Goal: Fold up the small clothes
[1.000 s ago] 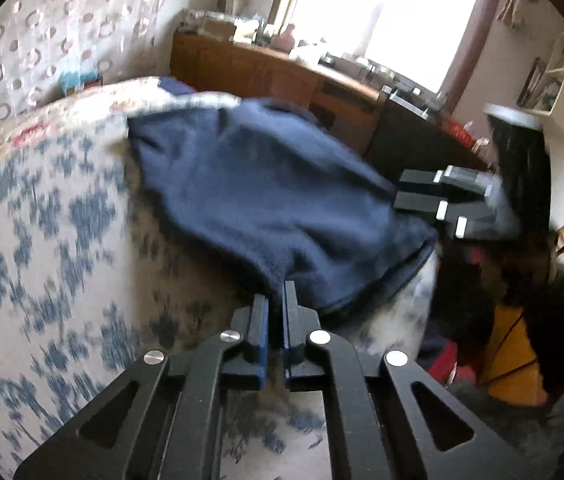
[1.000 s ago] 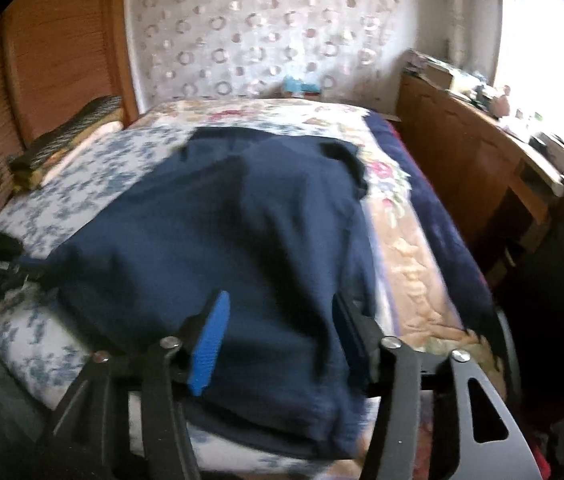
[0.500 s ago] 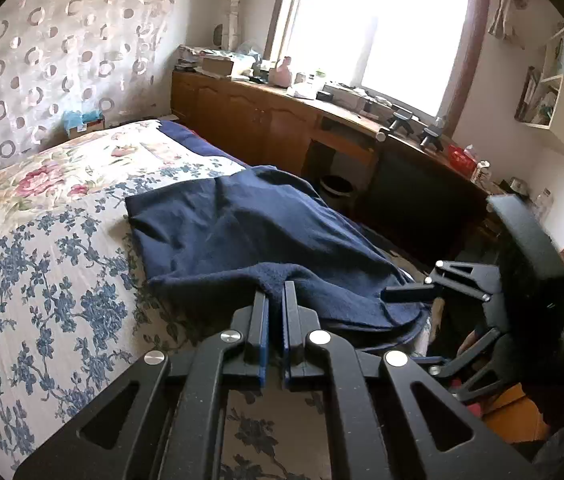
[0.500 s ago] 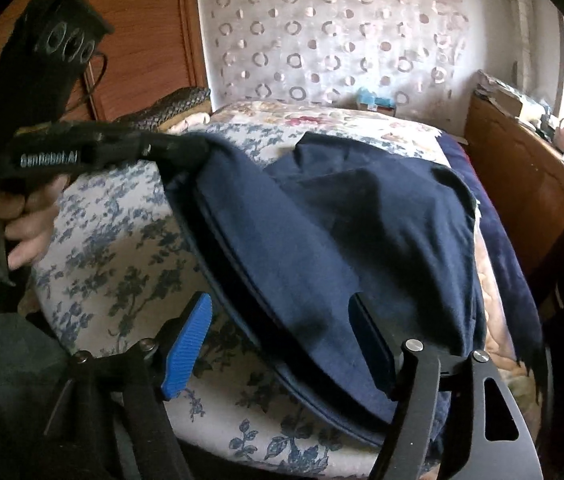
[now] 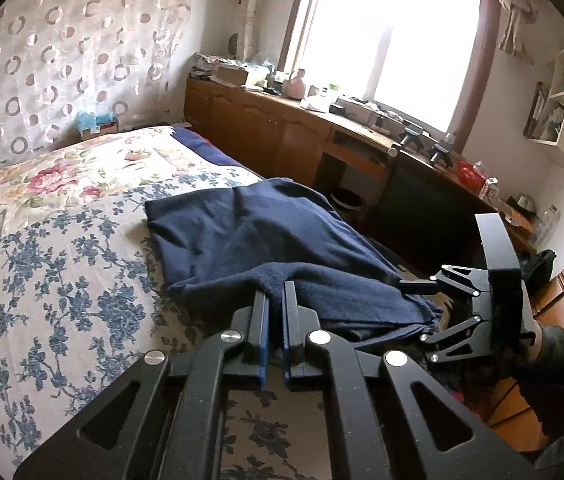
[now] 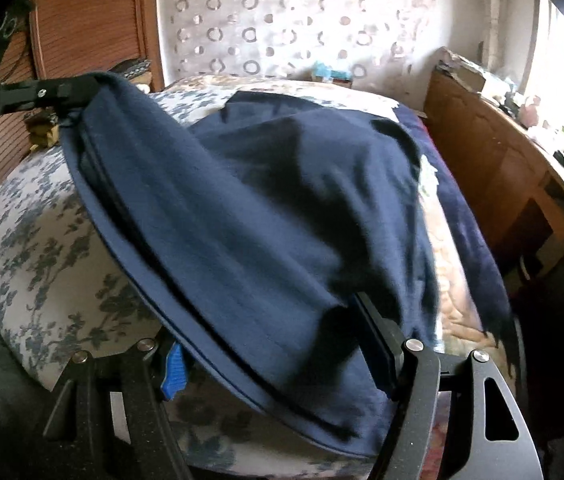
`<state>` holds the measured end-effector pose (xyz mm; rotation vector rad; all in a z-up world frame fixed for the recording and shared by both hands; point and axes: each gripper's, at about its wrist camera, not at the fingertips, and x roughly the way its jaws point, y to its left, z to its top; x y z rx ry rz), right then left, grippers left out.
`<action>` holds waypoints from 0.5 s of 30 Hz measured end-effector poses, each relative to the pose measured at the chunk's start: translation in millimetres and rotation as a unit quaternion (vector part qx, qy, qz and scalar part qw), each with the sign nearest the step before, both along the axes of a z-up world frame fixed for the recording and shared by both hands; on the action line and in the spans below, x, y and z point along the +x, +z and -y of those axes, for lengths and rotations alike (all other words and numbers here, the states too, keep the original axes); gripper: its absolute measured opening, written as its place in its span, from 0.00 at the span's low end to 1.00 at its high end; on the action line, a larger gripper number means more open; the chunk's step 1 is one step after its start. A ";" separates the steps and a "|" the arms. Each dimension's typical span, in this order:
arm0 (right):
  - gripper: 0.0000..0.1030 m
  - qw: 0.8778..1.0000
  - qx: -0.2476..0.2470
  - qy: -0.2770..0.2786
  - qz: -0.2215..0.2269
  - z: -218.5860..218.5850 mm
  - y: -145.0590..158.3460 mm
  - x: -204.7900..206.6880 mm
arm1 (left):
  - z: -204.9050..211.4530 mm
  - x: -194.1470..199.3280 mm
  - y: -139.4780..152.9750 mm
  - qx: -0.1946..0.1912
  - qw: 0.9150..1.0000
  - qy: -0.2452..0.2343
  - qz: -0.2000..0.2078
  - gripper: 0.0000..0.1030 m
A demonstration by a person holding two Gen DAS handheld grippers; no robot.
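Observation:
A navy blue garment [image 5: 249, 232] lies on the bed [image 5: 61, 280]. My left gripper [image 5: 275, 290] is shut on its near corner and holds that corner lifted off the bed; the raised corner shows at the upper left of the right wrist view [image 6: 93, 88]. My right gripper [image 6: 265, 328] is open, its jaws wide apart, with the garment's [image 6: 265, 208] near hem draped between and over the fingers [image 6: 378, 344]. It also shows in the left wrist view [image 5: 414, 308] at the garment's right corner.
The bed has a blue floral sheet and a flowered quilt [image 5: 81, 168] farther back. A wooden cabinet and desk [image 5: 282, 128] with clutter run along the right under the window. A dark wood headboard [image 6: 81, 28] stands at the left.
The left gripper has kept its hold and pulled the corner nearer and up. The right gripper has moved forward, so the hem now lies between its fingers.

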<state>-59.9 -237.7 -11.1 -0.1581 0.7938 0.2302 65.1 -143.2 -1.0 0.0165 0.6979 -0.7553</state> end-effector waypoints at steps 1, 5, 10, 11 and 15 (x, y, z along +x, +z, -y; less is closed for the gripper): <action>0.68 1.000 -0.003 -0.003 0.001 1.7 0.0 0.3 | -1.2 0.7 0.3 -0.001 1.000 0.002 0.001 0.06; 0.58 1.000 -0.019 -0.009 -0.001 0.5 -5.0 9.2 | -2.9 1.4 0.4 -0.003 1.000 0.006 0.002 0.06; 0.23 1.000 -0.029 -0.008 0.001 -4.8 -2.7 15.1 | -2.6 1.5 -0.7 0.000 1.000 0.008 0.004 0.06; 0.18 1.000 -0.029 -0.003 0.004 -5.3 -0.4 15.8 | -2.8 2.0 -0.3 0.000 1.000 0.009 0.006 0.06; 0.08 0.999 -0.033 0.004 0.030 -8.1 15.1 16.7 | -5.5 11.3 3.5 0.005 1.000 0.018 0.013 0.06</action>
